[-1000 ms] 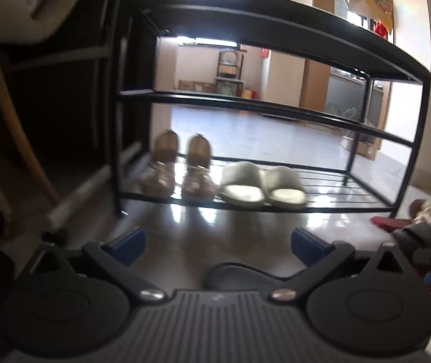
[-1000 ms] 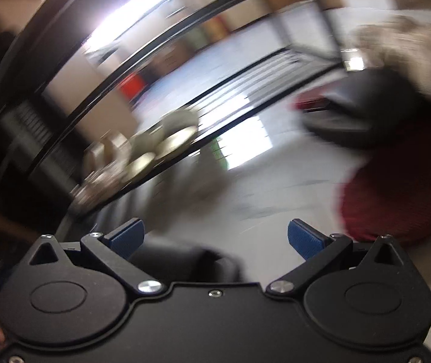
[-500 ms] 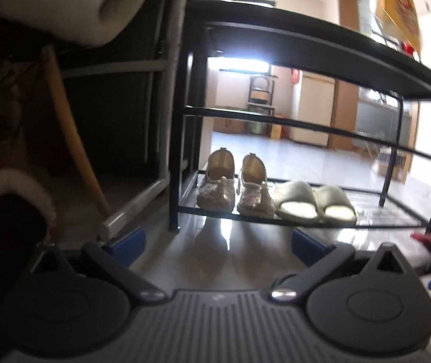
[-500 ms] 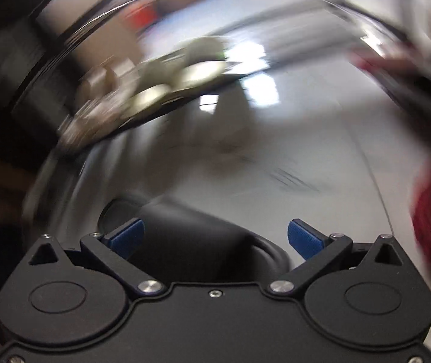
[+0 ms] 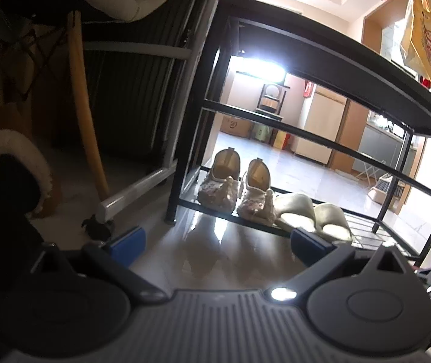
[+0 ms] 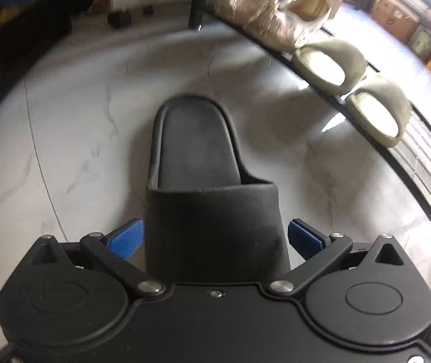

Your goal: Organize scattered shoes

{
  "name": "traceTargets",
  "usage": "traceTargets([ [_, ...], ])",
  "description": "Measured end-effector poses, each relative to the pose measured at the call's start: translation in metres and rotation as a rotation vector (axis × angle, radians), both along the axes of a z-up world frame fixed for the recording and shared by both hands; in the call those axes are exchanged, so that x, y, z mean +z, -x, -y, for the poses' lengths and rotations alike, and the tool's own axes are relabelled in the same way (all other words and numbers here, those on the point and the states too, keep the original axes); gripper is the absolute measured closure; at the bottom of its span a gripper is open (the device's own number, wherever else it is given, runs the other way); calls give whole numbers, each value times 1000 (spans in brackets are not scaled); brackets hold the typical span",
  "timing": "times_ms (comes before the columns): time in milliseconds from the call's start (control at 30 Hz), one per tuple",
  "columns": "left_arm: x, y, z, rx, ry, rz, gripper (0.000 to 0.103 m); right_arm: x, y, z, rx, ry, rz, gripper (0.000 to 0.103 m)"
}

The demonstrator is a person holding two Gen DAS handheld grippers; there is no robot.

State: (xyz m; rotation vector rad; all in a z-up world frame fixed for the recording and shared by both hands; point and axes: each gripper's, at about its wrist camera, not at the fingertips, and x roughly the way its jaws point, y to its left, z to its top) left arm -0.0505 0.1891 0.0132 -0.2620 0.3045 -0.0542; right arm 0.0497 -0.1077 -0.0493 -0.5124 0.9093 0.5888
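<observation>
The right gripper [image 6: 215,239] is hovering low over the pale marble-look floor [image 6: 73,139], its blue-padded fingers [image 6: 126,239] spread wide and sitting to either side of a black slide slipper [image 6: 197,175]. The pads are lying just beside the slipper's broad strap, and whether they are touching it cannot be told. The slipper is lying flat on the floor, strap end nearest the camera and heel end pointing away, in front of the rack.

The left gripper [image 5: 217,242] is also standing wide apart with nothing between its blue pads [image 5: 129,245], facing the black metal shoe rack [image 5: 321,60] across a stretch of glossy floor.

Farther on, the rack's lowest shelf [image 5: 215,210] is carrying two pairs side by side: beige embroidered flats [image 5: 220,187] at the left end and pale cream slippers [image 5: 312,214] just to their right, toes toward the camera. In the right wrist view the same flats [image 6: 273,15] and cream slippers [image 6: 330,65] are running diagonally along the shelf edge.

To the left of the rack, a fleece-lined boot [image 5: 13,163] is sitting beside a wooden chair leg [image 5: 84,112]. Beyond the rack, a bright tiled room is showing through the shelves.
</observation>
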Motion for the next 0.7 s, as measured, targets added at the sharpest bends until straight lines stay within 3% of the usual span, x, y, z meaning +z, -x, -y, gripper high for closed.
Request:
traceTargets([
  [300, -5, -3, 0, 2, 22, -12, 1, -7, -20, 2, 26, 14, -98, 0],
  [400, -6, -3, 0, 4, 22, -13, 1, -10, -25, -1, -26, 3, -104, 0],
  [700, -6, -3, -2, 14, 42, -14, 1, -7, -22, -29, -482, -26, -136, 0],
])
